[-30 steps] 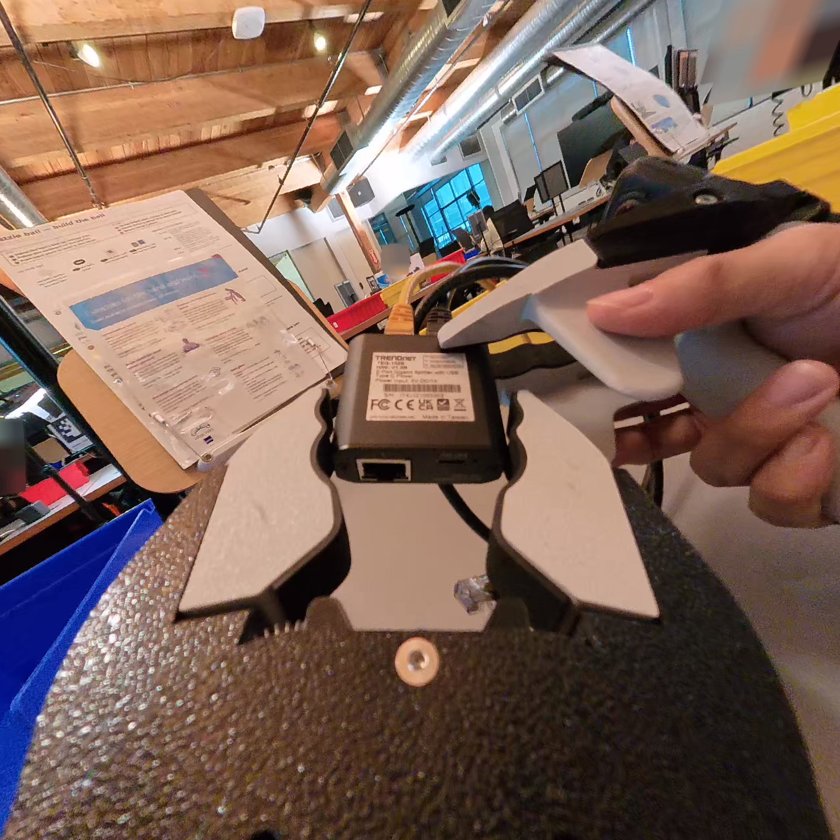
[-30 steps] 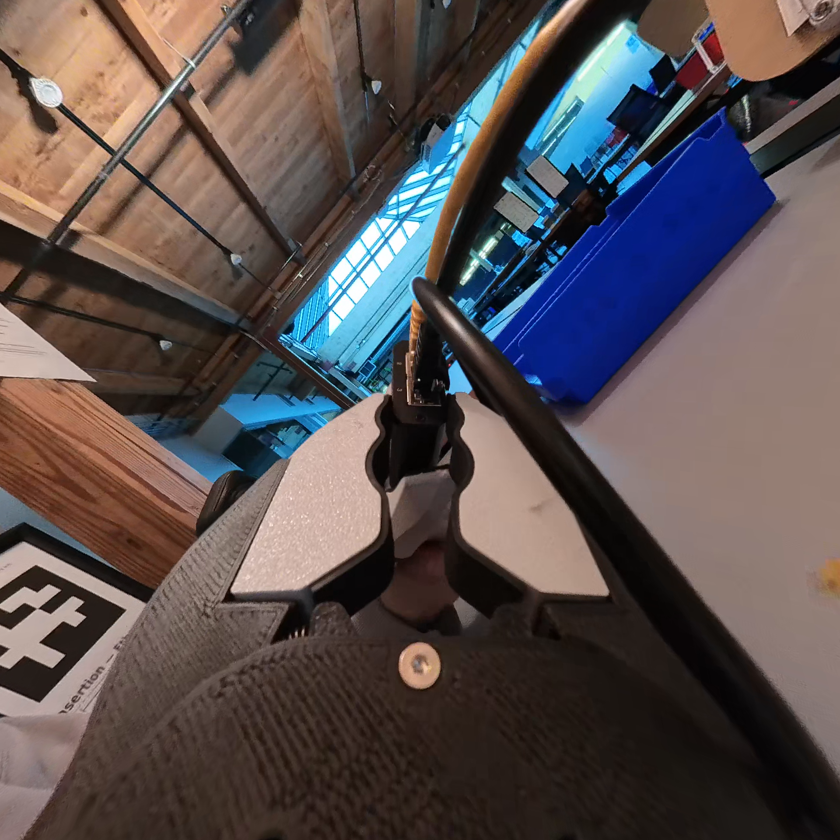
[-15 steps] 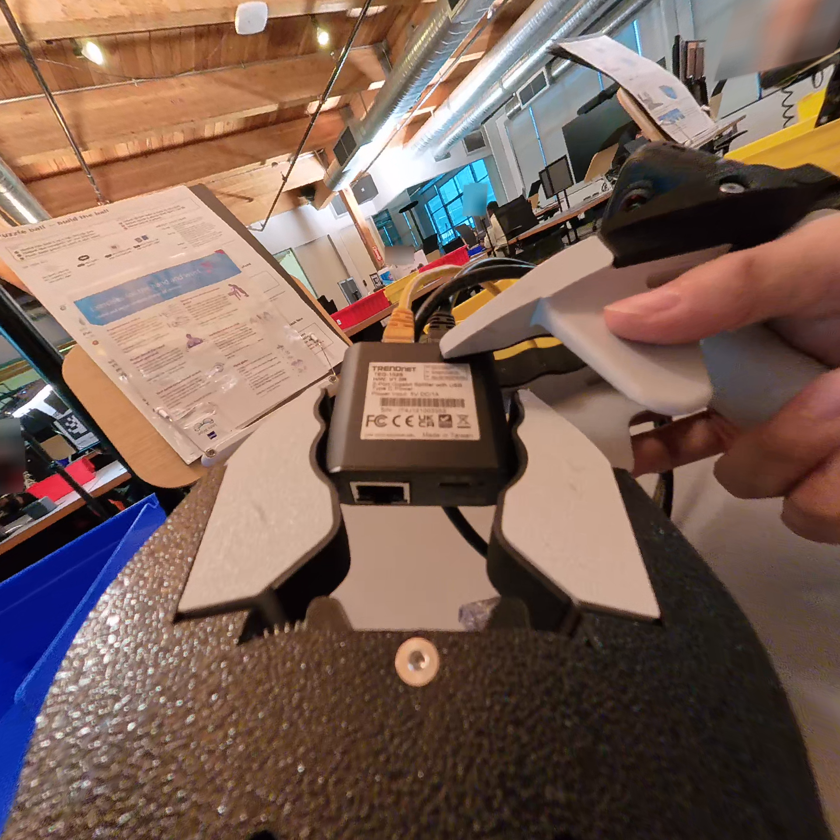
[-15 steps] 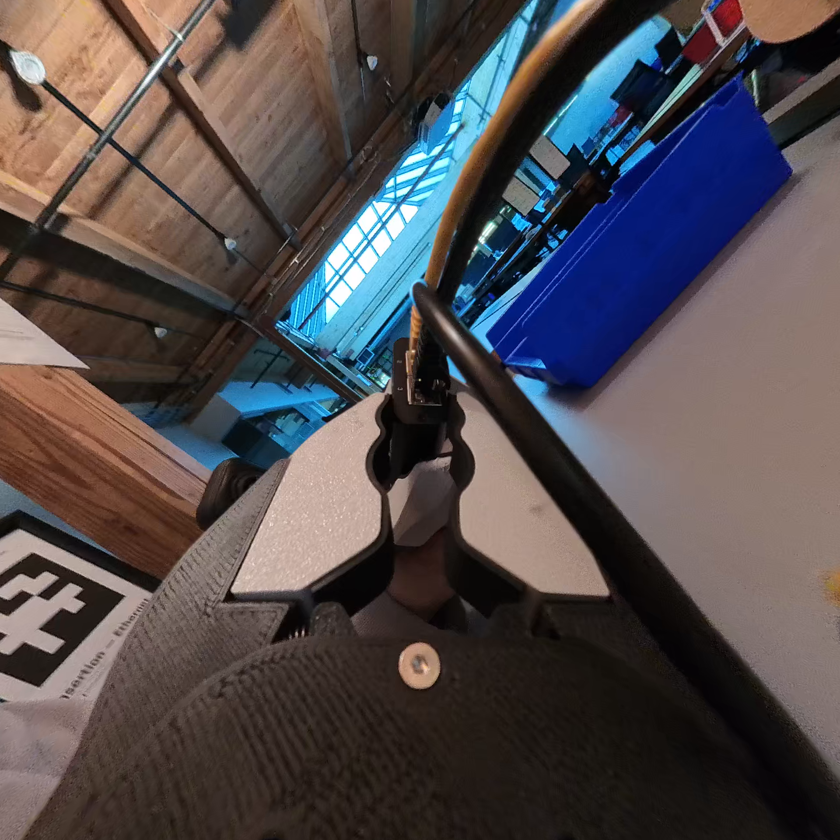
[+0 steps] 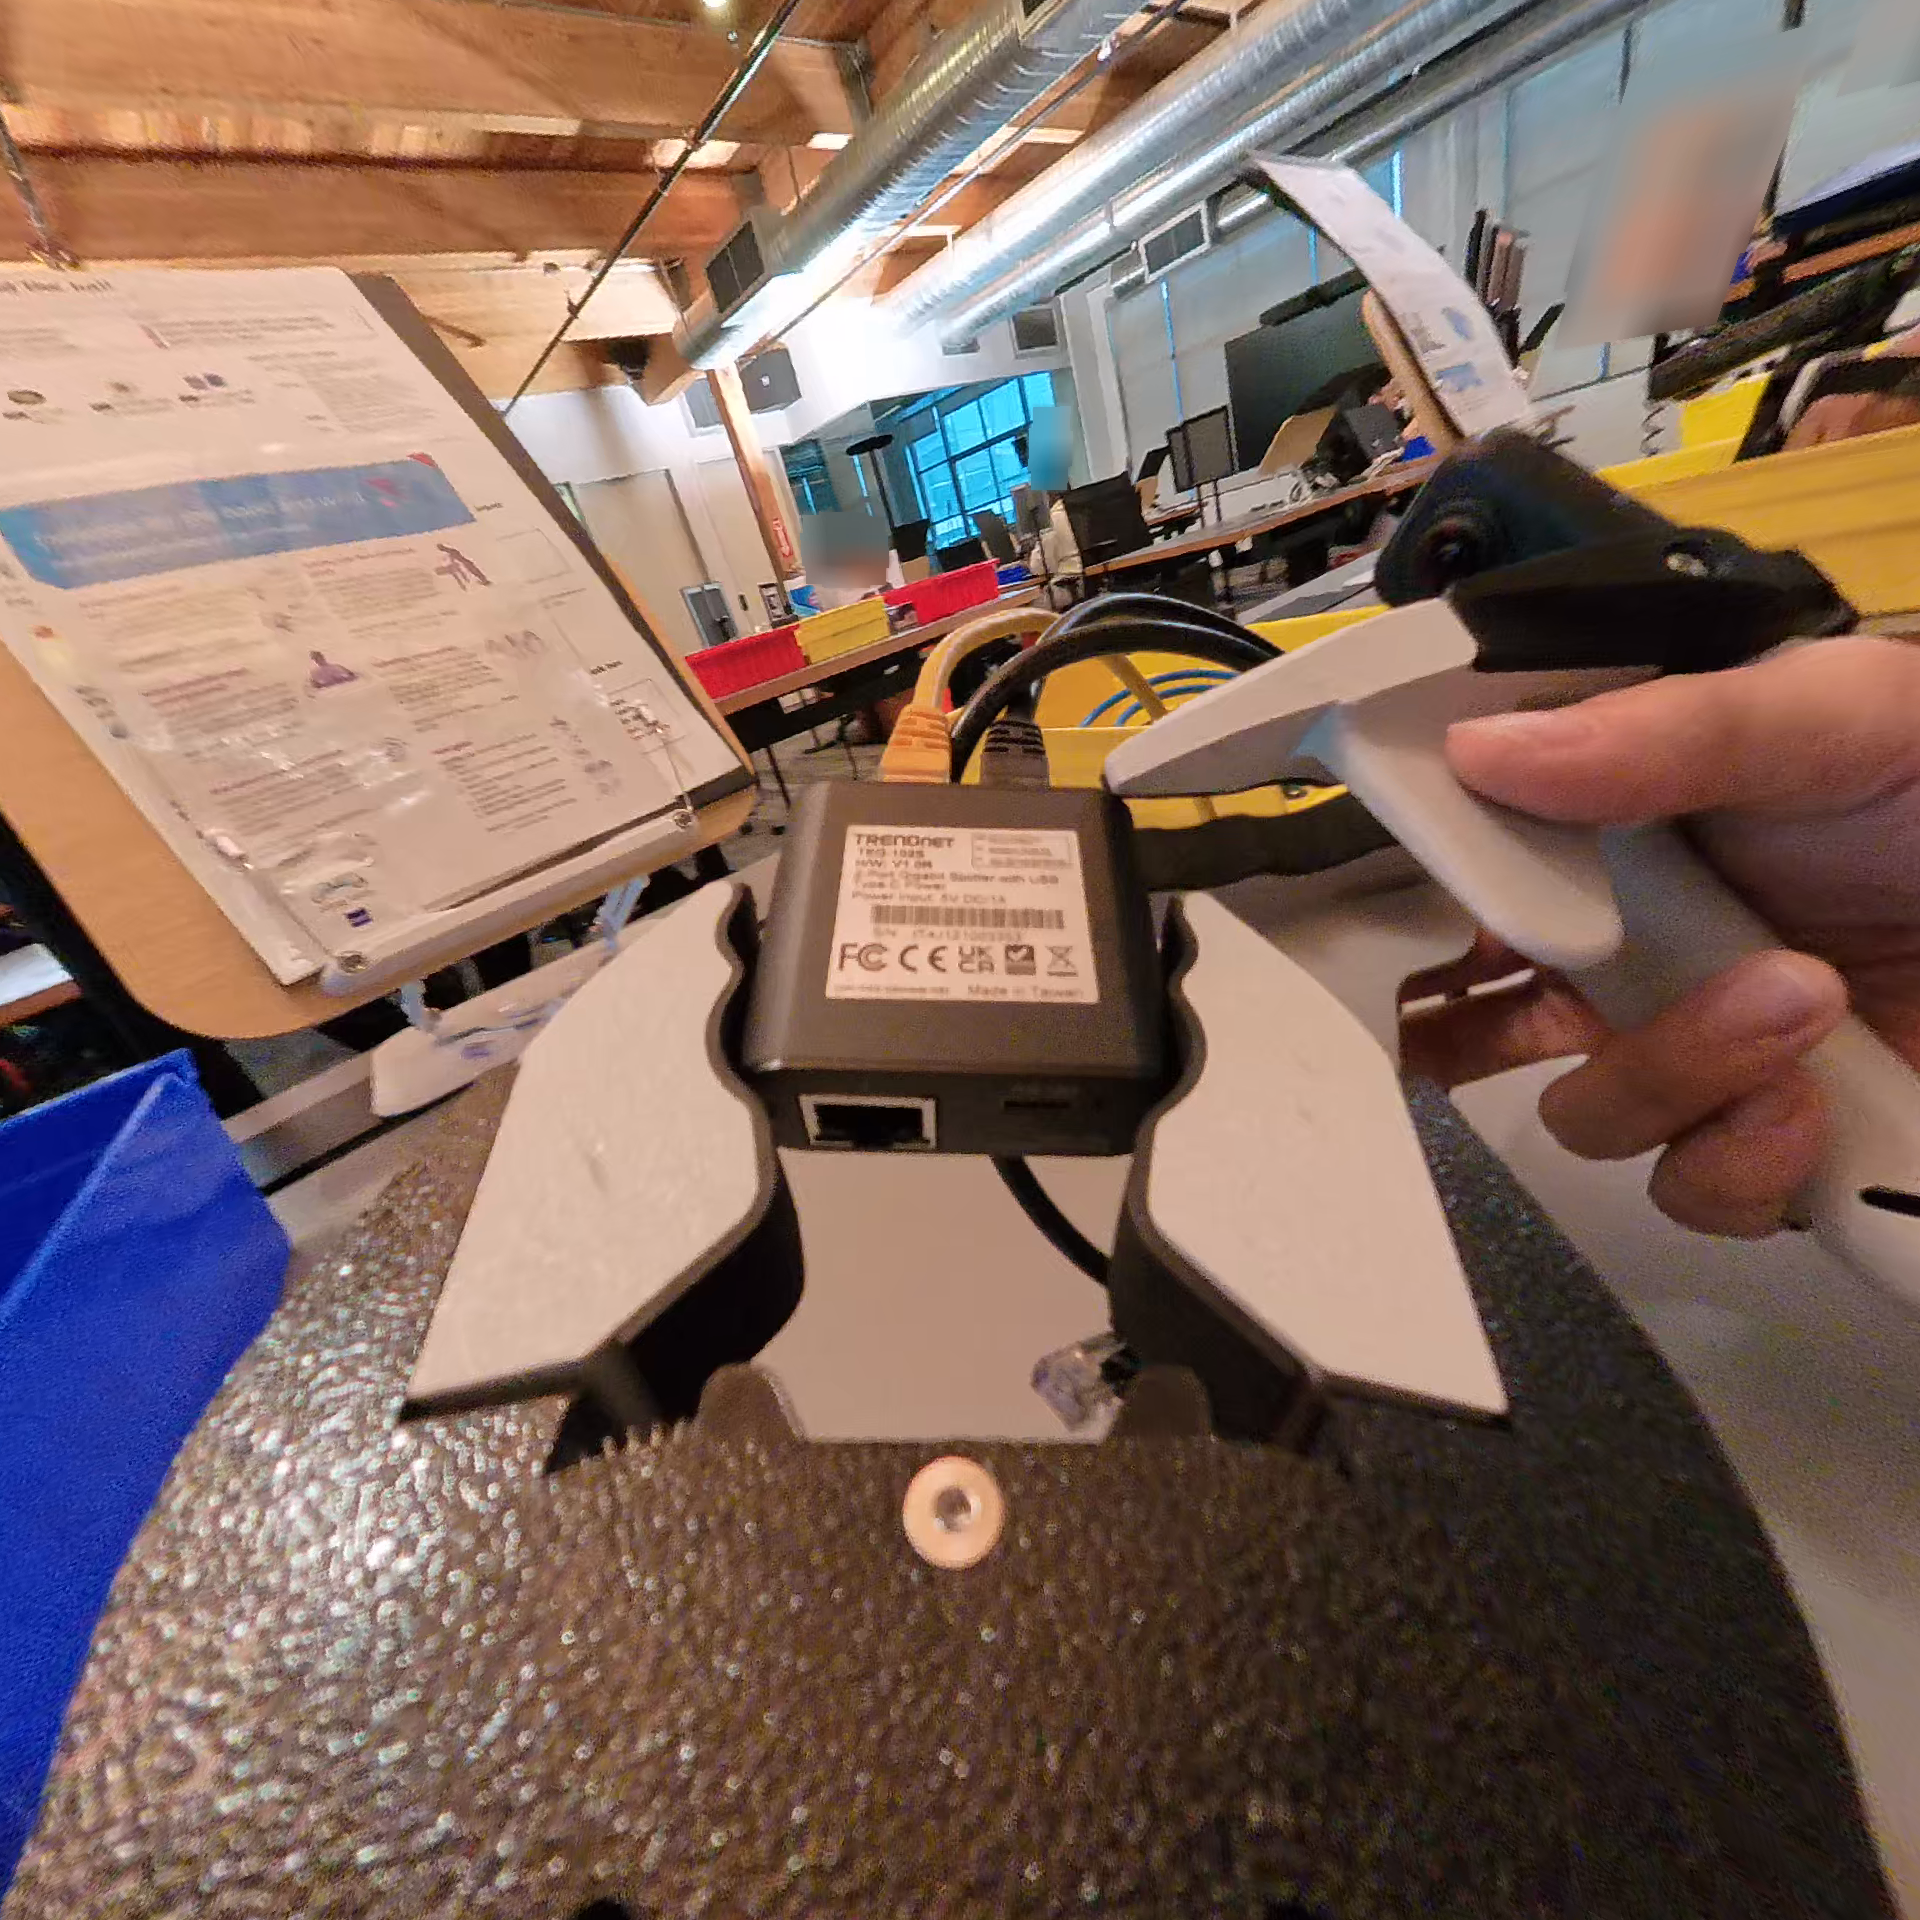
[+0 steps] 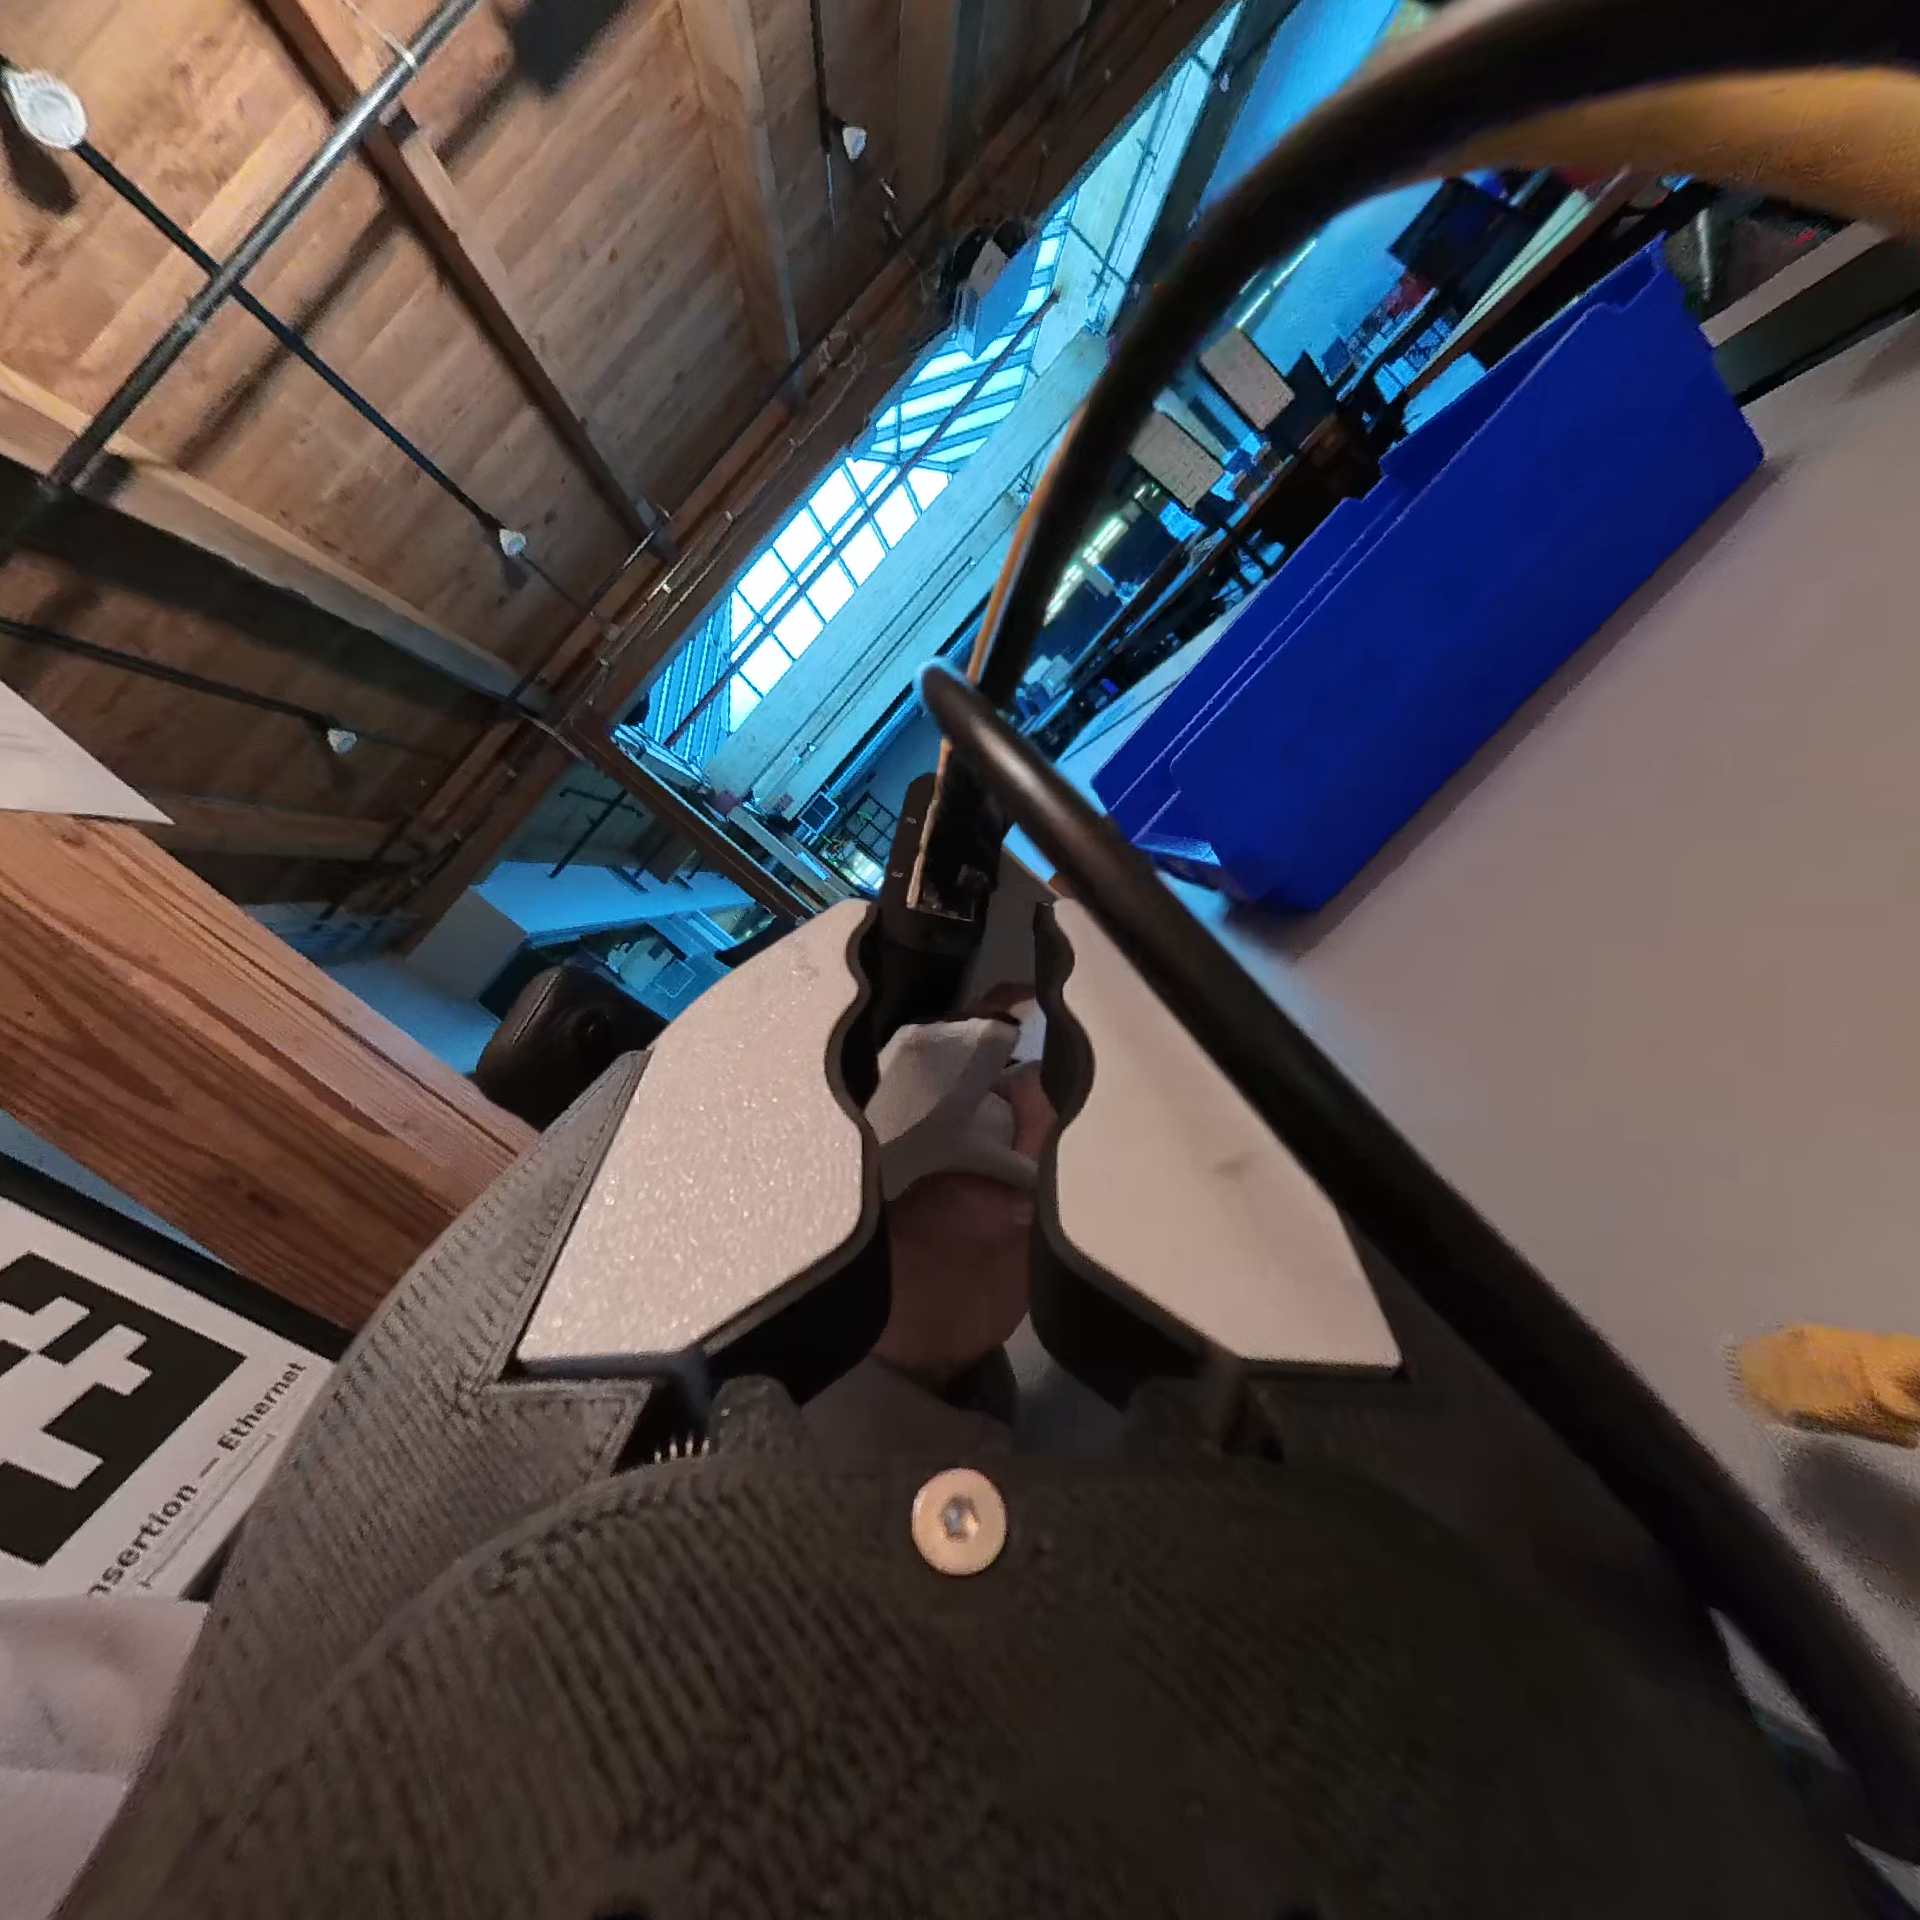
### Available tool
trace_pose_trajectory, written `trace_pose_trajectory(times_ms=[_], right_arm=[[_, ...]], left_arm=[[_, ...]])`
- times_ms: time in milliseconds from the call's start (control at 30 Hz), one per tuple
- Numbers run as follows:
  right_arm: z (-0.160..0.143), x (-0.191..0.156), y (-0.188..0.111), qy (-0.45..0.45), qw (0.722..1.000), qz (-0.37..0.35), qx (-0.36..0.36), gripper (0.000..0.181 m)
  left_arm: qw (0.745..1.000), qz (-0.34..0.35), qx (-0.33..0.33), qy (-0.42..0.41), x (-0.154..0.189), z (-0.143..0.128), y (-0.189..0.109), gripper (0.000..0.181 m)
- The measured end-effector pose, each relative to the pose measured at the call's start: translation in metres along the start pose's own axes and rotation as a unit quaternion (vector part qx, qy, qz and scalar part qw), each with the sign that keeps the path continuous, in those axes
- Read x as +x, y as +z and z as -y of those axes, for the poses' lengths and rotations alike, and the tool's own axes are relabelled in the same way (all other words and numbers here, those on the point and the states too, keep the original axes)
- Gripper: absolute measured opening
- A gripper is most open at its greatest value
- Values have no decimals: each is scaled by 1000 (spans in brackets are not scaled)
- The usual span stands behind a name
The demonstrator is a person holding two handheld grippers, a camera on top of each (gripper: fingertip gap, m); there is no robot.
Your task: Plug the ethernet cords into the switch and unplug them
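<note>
My left gripper (image 5: 956,914) is shut on the black switch (image 5: 956,997) and holds it above the table, label side up. An orange cord (image 5: 920,732) and a black cord (image 5: 1013,743) are plugged into its far side. The near port (image 5: 871,1122) is empty. A loose clear plug (image 5: 1075,1387) on a black cord lies under my left fingers. My right gripper (image 6: 951,935) is open, with the switch (image 6: 935,883) seen edge-on just beyond its tips. In the left wrist view its grey finger (image 5: 1288,707) sits just right of the switch's far corner.
A blue bin (image 5: 104,1351) stands at the left of the grey table (image 6: 1558,1039) and also shows in the right wrist view (image 6: 1455,623). A clipboard with a printed sheet (image 5: 312,623) leans behind it. A yellow bin (image 5: 1766,509) is at the right. A thick black cord (image 6: 1247,1091) loops past my right gripper. The tips of both grippers are at nearly the same place.
My right gripper's jaws have parted and let go of what they pinched at the switch's far end, drawing slightly to the right. My left gripper still holds the switch.
</note>
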State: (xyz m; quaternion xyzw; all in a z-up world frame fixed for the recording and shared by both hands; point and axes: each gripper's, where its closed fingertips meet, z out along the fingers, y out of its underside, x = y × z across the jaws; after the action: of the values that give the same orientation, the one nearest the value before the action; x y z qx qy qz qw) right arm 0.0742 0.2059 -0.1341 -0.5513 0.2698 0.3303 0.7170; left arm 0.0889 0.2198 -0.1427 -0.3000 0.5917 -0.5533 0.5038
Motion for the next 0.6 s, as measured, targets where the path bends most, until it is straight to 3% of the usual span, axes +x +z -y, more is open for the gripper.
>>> trace_pose_trajectory(times_ms=[267, 600], right_arm=[[2, 1, 0, 55, 998, 11, 22, 24], [5, 14, -5, 102, 993, -8, 66, 15]], left_arm=[[1000, -21, -13, -5, 11, -5, 5, 73], [999, -1, -38, 11, 15, -13, 11, 73]])
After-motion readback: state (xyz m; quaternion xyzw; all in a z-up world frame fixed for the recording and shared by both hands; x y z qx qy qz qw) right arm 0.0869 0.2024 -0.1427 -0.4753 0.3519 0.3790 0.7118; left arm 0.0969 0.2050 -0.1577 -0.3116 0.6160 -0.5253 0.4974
